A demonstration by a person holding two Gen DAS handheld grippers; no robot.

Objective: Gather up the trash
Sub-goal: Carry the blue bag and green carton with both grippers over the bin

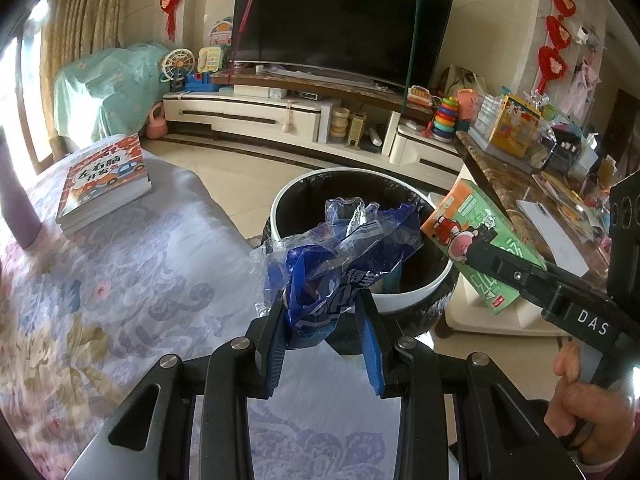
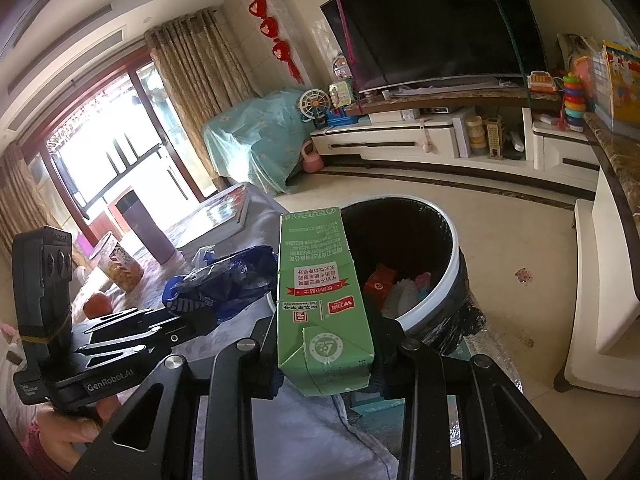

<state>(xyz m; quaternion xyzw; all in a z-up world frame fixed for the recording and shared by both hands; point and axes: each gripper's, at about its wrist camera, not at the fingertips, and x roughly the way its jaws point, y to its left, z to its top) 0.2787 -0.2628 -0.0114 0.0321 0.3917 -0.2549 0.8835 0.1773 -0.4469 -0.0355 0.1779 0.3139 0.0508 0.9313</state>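
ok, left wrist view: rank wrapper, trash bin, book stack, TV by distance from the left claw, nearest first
1. Blue wrapper, gripped in the left claw.
2. Trash bin, just ahead, right of centre.
3. Book stack, on the patterned cloth, far left.
4. TV, against the back wall.

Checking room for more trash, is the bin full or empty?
Neither: the bin holds a few scraps at the bottom, with most of its dark inside bare.

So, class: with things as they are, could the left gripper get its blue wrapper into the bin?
Probably yes: the left gripper holds the blue wrapper near the open bin, nothing lying between.
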